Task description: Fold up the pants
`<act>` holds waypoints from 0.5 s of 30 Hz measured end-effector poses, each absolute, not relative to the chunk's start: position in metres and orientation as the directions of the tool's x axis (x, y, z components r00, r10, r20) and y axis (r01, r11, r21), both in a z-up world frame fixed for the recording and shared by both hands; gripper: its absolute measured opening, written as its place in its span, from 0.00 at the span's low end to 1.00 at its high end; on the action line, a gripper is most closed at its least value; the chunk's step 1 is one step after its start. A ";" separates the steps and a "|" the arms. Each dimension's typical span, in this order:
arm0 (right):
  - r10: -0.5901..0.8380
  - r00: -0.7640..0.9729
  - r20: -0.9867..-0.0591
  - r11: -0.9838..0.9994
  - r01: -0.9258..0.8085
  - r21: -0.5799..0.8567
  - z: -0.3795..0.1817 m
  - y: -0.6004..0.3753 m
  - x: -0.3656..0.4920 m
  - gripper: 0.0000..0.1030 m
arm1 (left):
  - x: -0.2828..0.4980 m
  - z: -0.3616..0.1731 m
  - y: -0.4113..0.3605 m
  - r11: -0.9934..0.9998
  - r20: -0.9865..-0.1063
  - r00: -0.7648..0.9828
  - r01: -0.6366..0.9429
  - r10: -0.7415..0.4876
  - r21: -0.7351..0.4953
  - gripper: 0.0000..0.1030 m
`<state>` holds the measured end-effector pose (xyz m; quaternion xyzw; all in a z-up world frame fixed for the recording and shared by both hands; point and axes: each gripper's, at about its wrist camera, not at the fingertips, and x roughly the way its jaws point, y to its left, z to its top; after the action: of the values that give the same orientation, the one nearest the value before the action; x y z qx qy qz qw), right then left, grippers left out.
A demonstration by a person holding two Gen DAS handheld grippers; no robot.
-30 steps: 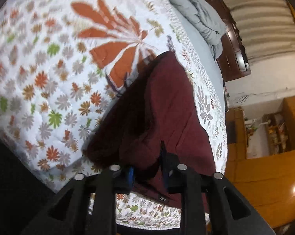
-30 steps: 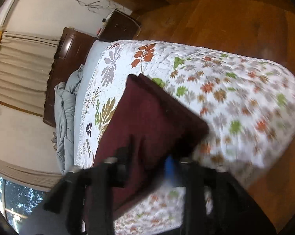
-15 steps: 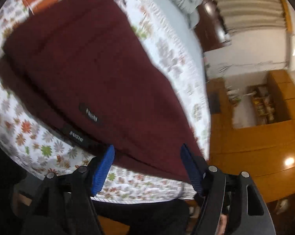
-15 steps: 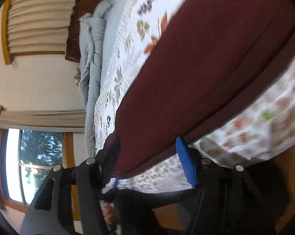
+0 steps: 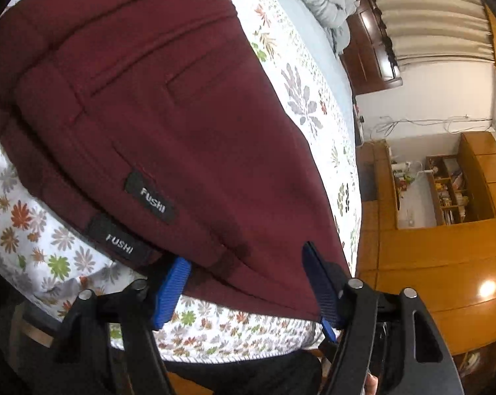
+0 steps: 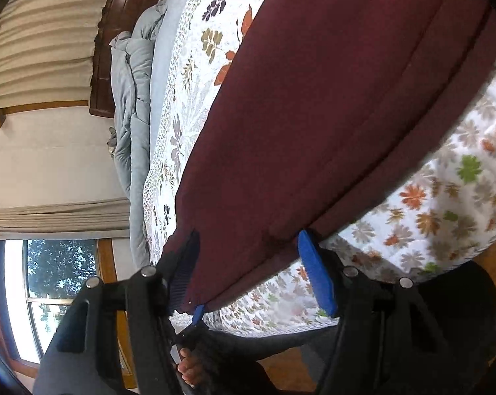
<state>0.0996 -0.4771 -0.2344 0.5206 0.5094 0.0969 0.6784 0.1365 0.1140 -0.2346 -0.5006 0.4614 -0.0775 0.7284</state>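
Your dark maroon woven pants (image 5: 188,125) lie flat on the white quilted bedspread printed with orange and green leaves (image 5: 24,230), along the bed's near edge, filling the centre and upper left of the left wrist view and the upper right of the right wrist view. Your left gripper (image 5: 248,283), black with blue ribbed pads, stands with its jaws apart, having just narrowed a little; maroon cloth lies between the pads but neither presses on it. Your right gripper (image 6: 251,270) is likewise spread, jaws just opened slightly, straddling the hem edge without pinching. Judgement: both tongs straddle the near long edge so you can take it at two spaced points and carry it over evenly. The waistband end, marked by two black woven "FUSHI" labels (image 5: 151,197) and a welt pocket, sits at the left wrist view's lower left; the leg runs away toward the right wrist view's top right. Long axis is parallel to the bed edge. A crumpled pale grey duvet (image 6: 133,98) lies farther up the bed, well apart.
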 end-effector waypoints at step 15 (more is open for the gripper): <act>0.620 0.534 -0.575 0.371 0.446 0.814 -0.251 -0.485 0.095 0.06 | 0.125 -0.236 0.114 0.493 -0.580 0.592 -0.325 -0.560 -0.807 0.11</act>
<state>0.0949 -0.4847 -0.2513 0.5569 0.4785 0.0645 0.6758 0.1246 0.1145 -0.2360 -0.4973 0.4449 -0.0792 0.7406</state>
